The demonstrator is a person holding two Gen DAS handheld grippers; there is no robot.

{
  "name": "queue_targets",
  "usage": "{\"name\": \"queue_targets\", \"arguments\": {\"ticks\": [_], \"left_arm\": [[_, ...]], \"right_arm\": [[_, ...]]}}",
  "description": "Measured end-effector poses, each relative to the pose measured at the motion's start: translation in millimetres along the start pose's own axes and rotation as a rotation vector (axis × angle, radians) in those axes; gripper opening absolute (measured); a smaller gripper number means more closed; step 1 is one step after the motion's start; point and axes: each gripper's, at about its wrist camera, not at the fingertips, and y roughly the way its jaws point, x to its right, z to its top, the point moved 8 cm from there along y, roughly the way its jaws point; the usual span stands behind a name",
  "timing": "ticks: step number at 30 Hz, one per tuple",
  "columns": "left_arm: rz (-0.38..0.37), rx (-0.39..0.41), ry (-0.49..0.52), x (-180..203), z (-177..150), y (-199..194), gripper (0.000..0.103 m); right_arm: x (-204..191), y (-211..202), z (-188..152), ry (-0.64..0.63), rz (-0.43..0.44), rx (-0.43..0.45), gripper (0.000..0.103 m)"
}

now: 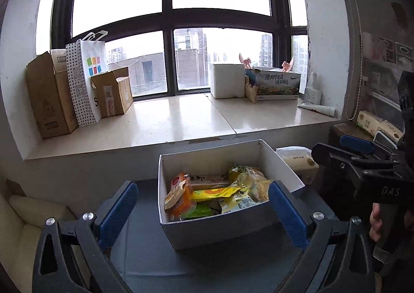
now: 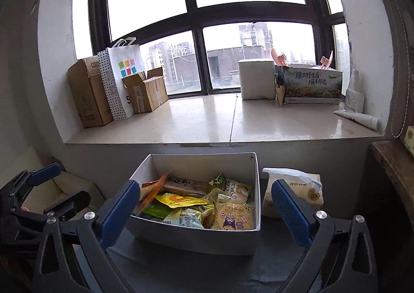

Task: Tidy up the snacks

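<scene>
Snack packets (image 2: 196, 202) were seen piled inside the white box (image 2: 207, 241) on the dark table. One white bag (image 2: 297, 187) was left outside, just beside it. Left gripper (image 1: 204, 205) and right gripper (image 2: 207, 205) were spread wide, nothing held. Task judged nearly done.

At twelve o'clock the white box (image 2: 196, 234) blocks you; a white bag (image 2: 292, 189) (just beside it) crowds two o'clock.
</scene>
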Motion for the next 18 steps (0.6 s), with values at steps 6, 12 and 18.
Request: {"name": "queue_targets", "arguments": {"ticks": [6, 12, 18], "left_arm": [[-0.003, -0.016, -0.037, -1, -27, -71, 0.103], [-0.022, -0.049, -0.091, -4, -63, -117, 0.103], [-0.036, -0.118, -0.167, -8, -91, -134, 0.103]], "right_arm": [[-31, -74, -11, 0.002, 0.136, 0.046, 0.103], [-48, -111, -50, 0.035, 0.197, 0.004, 0.103], [-70, -136, -89, 0.014, 0.24, -0.029, 0.103]]}}
